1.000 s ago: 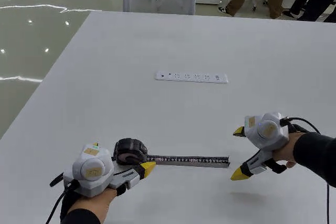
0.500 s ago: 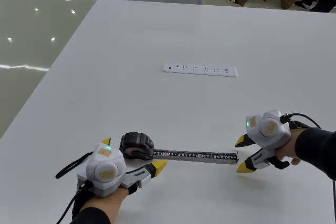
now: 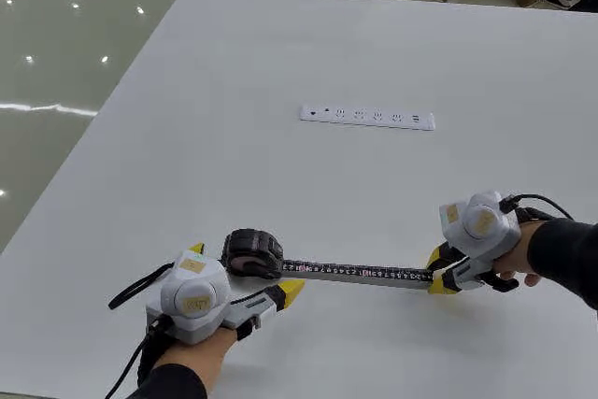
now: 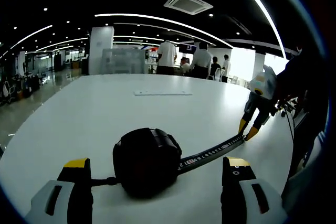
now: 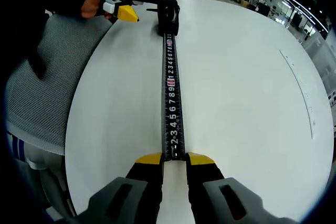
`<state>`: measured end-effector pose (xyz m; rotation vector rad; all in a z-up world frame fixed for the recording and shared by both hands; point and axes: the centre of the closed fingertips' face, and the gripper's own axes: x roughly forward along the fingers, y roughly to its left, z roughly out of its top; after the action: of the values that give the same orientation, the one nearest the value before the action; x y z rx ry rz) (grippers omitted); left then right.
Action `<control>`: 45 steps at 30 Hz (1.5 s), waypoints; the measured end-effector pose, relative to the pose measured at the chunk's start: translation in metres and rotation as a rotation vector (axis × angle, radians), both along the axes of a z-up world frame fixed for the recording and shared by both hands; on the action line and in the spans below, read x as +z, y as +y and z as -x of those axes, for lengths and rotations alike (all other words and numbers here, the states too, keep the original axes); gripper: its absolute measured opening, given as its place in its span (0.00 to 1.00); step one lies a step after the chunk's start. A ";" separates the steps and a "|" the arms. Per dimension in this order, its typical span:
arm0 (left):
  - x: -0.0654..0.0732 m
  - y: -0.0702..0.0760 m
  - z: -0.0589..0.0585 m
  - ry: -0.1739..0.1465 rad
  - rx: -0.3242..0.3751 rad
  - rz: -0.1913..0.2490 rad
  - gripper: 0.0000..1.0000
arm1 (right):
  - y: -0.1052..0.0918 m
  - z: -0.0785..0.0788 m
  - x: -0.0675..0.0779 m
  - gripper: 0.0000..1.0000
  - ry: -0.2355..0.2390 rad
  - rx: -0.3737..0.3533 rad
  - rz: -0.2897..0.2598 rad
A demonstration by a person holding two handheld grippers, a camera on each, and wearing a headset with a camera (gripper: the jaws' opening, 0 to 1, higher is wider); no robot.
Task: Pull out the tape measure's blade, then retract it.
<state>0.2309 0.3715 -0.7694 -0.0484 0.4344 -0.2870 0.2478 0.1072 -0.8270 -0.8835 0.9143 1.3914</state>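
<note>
The black case (image 3: pixel 252 251) of the tape measure lay on the white table (image 3: pixel 280 63), close to the edge nearest the person. The left tool (image 3: pixel 243 268) sat at the case with its yellow-tipped jaws spread, one on either side of it. In the left gripper view the case (image 4: pixel 147 158) lay between those jaws with a gap showing on each side, so the jaws did not press on it.

The blade (image 3: pixel 360 274) ran out of the case's right side and lay flat on the table in a straight line, its numbers facing up. At the blade's far end from the case was the right tool (image 3: pixel 437 273), its jaws drawn nearly together and pinching the tip of the blade. In the right gripper view the blade (image 5: pixel 171 87) ran from between those jaws straight back to the case, with the low numbers nearest the right tool (image 5: pixel 174 158).

A white power strip (image 3: pixel 367 117) lay well apart from the case, farther up the table. Far beyond the case, past the table's far end, several people (image 4: pixel 202 62) stood in the left gripper view.
</note>
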 end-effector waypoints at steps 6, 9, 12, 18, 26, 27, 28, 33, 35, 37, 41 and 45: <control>-0.002 -0.001 0.001 0.015 0.010 0.006 1.00 | 0.001 0.001 0.000 0.13 -0.017 0.000 0.030; -0.003 -0.004 0.000 0.022 0.015 0.027 1.00 | 0.002 0.002 0.000 0.13 -0.030 0.007 0.063; -0.002 -0.008 -0.003 0.022 0.018 0.029 0.98 | 0.002 0.001 -0.001 0.13 -0.025 -0.010 0.100; -0.002 -0.006 -0.017 0.021 0.061 0.027 0.90 | 0.001 0.005 -0.001 0.12 -0.027 -0.034 0.142; -0.017 0.005 -0.029 0.087 0.154 0.075 0.80 | 0.001 0.009 -0.001 0.13 -0.026 -0.040 0.131; -0.018 0.004 -0.030 0.088 0.153 0.069 0.78 | 0.001 0.009 -0.001 0.13 -0.024 -0.045 0.133; -0.018 0.004 -0.030 0.095 0.152 0.063 0.75 | 0.001 0.009 -0.001 0.13 -0.021 -0.052 0.136; -0.015 0.003 -0.037 0.079 0.142 -0.004 0.67 | 0.002 0.006 -0.001 0.12 -0.001 -0.146 0.133; -0.018 0.005 -0.039 0.090 0.152 -0.010 0.65 | 0.002 0.007 -0.001 0.12 -0.007 -0.137 0.134; -0.019 0.004 -0.038 0.092 0.153 -0.025 0.65 | 0.002 0.007 -0.002 0.12 -0.005 -0.142 0.138; -0.021 0.004 -0.036 0.096 0.137 -0.064 0.65 | 0.002 0.006 -0.002 0.12 -0.004 -0.128 0.145; -0.027 0.007 -0.035 0.138 0.170 0.036 0.65 | 0.002 0.007 -0.002 0.12 -0.004 -0.122 0.144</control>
<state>0.2659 0.3781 -0.7962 -0.1401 0.5587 -0.1241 0.2412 0.1092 -0.8287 -0.9221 1.0588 1.2302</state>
